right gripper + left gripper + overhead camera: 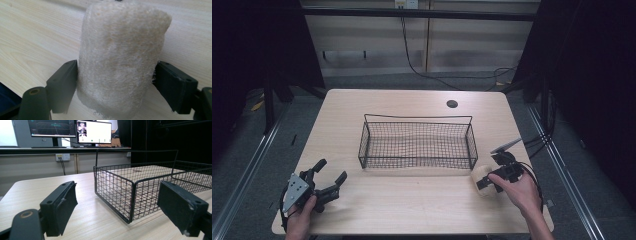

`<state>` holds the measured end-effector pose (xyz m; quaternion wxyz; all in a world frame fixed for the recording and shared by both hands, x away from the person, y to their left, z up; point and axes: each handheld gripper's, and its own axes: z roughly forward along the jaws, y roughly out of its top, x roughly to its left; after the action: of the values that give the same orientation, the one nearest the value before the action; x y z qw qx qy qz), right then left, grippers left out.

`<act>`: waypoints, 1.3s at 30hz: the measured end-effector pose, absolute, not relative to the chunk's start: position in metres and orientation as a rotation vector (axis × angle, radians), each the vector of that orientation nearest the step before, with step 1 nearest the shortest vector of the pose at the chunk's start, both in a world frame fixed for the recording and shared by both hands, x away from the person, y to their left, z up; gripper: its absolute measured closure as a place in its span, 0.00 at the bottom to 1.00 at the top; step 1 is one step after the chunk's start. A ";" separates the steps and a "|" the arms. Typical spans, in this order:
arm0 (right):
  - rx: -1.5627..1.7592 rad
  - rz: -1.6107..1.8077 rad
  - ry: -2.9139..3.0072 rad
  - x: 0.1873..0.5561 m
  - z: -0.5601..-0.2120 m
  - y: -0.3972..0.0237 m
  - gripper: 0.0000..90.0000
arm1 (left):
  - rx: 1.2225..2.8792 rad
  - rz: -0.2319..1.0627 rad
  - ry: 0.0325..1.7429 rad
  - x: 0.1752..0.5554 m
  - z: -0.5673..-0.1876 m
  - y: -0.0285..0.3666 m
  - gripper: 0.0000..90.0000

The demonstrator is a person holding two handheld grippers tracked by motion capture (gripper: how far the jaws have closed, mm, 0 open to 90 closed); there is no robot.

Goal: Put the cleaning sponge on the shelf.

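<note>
R gripper [115,82] gripping loofah [120,62], L gripper [117,207] open nr basket [130,182]

My left hand [301,216] holds the left gripper [328,176] low at the near left with its jaws spread wide, while my right hand [520,190] holds the right gripper [486,181] clamped, jaws pressing inward.

- Wire basket [417,142] stands mid-table [412,205]; bare tabletop all round it, widest along the near edge.
- Basket top open, free from above; its tall back rail partly bars entry from the far side.
- Fibrous roll [482,178] just off basket's near right corner narrows that gap.
</note>
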<state>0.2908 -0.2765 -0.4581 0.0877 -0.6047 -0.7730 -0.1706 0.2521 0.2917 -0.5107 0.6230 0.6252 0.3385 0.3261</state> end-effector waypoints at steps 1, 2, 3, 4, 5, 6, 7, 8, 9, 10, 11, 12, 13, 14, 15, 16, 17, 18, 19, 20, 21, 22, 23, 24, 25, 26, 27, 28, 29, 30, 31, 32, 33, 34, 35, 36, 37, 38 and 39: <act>-1.797 -0.504 -2.300 0.291 -0.459 -0.276 0.25 | 1.436 0.749 0.777 0.252 -0.511 0.292 0.17; -1.797 -0.502 -2.298 0.291 -0.459 -0.275 0.27 | 1.436 0.750 0.777 0.252 -0.511 0.292 0.17; -1.800 -0.500 -2.290 0.291 -0.460 -0.274 0.29 | 1.436 0.749 0.777 0.252 -0.511 0.292 0.17; -1.789 -0.491 -2.295 0.291 -0.461 -0.274 0.30 | 1.436 0.749 0.777 0.252 -0.511 0.292 0.17; -1.792 -0.490 -2.298 0.291 -0.461 -0.273 0.30 | 1.437 0.749 0.777 0.252 -0.511 0.292 0.17; -1.787 -0.491 -2.298 0.291 -0.461 -0.273 0.31 | 1.437 0.749 0.777 0.252 -0.511 0.292 0.17; -1.794 -0.490 -2.293 0.291 -0.461 -0.272 0.31 | 1.437 0.749 0.777 0.252 -0.511 0.292 0.17; -1.791 -0.486 -2.291 0.291 -0.461 -0.273 0.31 | 1.436 0.749 0.777 0.252 -0.511 0.292 0.17; -1.789 -0.486 -2.284 0.291 -0.461 -0.273 0.31 | 1.437 0.750 0.777 0.252 -0.511 0.292 0.17; -1.785 -0.485 -2.277 0.291 -0.460 -0.273 0.31 | 1.437 0.750 0.777 0.252 -0.511 0.292 0.17; -1.785 -0.485 -2.277 0.291 -0.460 -0.273 0.31 | 1.437 0.750 0.777 0.252 -0.511 0.292 0.17; -1.784 -0.486 -2.274 0.290 -0.459 -0.273 0.31 | 1.436 0.749 0.777 0.252 -0.511 0.292 0.17; -1.780 -0.491 -2.268 0.290 -0.459 -0.274 0.31 | 1.437 0.749 0.777 0.252 -0.511 0.292 0.17; -1.777 -0.494 -2.267 0.290 -0.458 -0.274 0.31 | 1.437 0.749 0.777 0.252 -0.511 0.292 0.17; -1.778 -0.498 -2.264 0.289 -0.457 -0.274 0.31 | 1.436 0.750 0.777 0.252 -0.511 0.292 0.17; -1.777 -0.496 -2.265 0.289 -0.456 -0.274 0.31 | 1.437 0.749 0.777 0.252 -0.511 0.292 0.17; -1.773 -0.501 -2.266 0.289 -0.455 -0.274 0.31 | 1.436 0.749 0.777 0.252 -0.511 0.292 0.17; -1.773 -0.504 -2.267 0.289 -0.454 -0.274 0.31 | 1.437 0.749 0.777 0.252 -0.511 0.292 0.17; -1.769 -0.510 -2.269 0.289 -0.453 -0.274 0.31 | 1.437 0.750 0.778 0.252 -0.511 0.292 0.17; -1.763 -0.517 -2.271 0.289 -0.451 -0.274 0.31 | 1.436 0.749 0.777 0.252 -0.511 0.292 0.17; -1.763 -0.528 -2.277 0.288 -0.449 -0.273 0.31 | 1.436 0.749 0.777 0.252 -0.511 0.292 0.17; -1.765 -0.531 -2.276 0.288 -0.447 -0.273 0.31 | 1.437 0.749 0.777 0.252 -0.511 0.292 0.17; -1.760 -0.536 -2.274 0.287 -0.446 -0.273 0.31 | 1.437 0.749 0.777 0.252 -0.511 0.292 0.17; -1.761 -0.543 -2.275 0.287 -0.445 -0.273 0.31 | 1.436 0.749 0.777 0.252 -0.511 0.292 0.17; -1.760 -0.545 -2.271 0.287 -0.444 -0.273 0.31 | 1.436 0.750 0.777 0.252 -0.511 0.292 0.17; -1.757 -0.546 -2.272 0.287 -0.444 -0.273 0.31 | 1.437 0.750 0.777 0.252 -0.511 0.292 0.17; -1.755 -0.539 -2.273 0.287 -0.444 -0.273 0.31 | 1.437 0.750 0.777 0.252 -0.511 0.292 0.17; -1.752 -0.539 -2.272 0.287 -0.444 -0.273 0.31 | 1.435 0.749 0.777 0.252 -0.511 0.292 0.17; -1.751 -0.538 -2.274 0.286 -0.443 -0.273 0.31 | 1.437 0.750 0.777 0.252 -0.511 0.292 0.17; -1.750 -0.530 -2.276 0.286 -0.443 -0.273 0.31 | 1.437 0.749 0.777 0.252 -0.511 0.292 0.17; -1.747 -0.530 -2.278 0.286 -0.443 -0.272 0.31 | 1.437 0.749 0.777 0.252 -0.511 0.292 0.17; -1.745 -0.532 -2.273 0.286 -0.443 -0.272 0.31 | 1.437 0.749 0.777 0.252 -0.511 0.292 0.17; -1.744 -0.525 -2.280 0.286 -0.442 -0.271 0.31 | 1.436 0.749 0.777 0.252 -0.511 0.292 0.17; -1.742 -0.524 -2.281 0.286 -0.442 -0.270 0.31 | 1.436 0.749 0.777 0.252 -0.511 0.292 0.17; -1.735 -0.518 -2.283 0.286 -0.441 -0.270 0.31 | 1.436 0.749 0.777 0.252 -0.511 0.292 0.17; -1.734 -0.525 -2.275 0.286 -0.440 -0.269 0.31 | 1.436 0.749 0.777 0.252 -0.511 0.292 0.17; -1.726 -0.531 -2.273 0.286 -0.438 -0.269 0.31 | 1.437 0.749 0.777 0.252 -0.511 0.292 0.17; -1.727 -0.528 -2.280 0.286 -0.437 -0.269 0.31 | 1.437 0.750 0.777 0.252 -0.511 0.292 0.17; -1.726 -0.529 -2.285 0.285 -0.435 -0.269 0.31 | 1.436 0.749 0.777 0.252 -0.511 0.292 0.17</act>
<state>0.2855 -0.2688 -0.4349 0.1146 -0.5889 -0.7794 -0.1806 0.2521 0.2918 -0.5107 0.6228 0.6254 0.3384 0.3263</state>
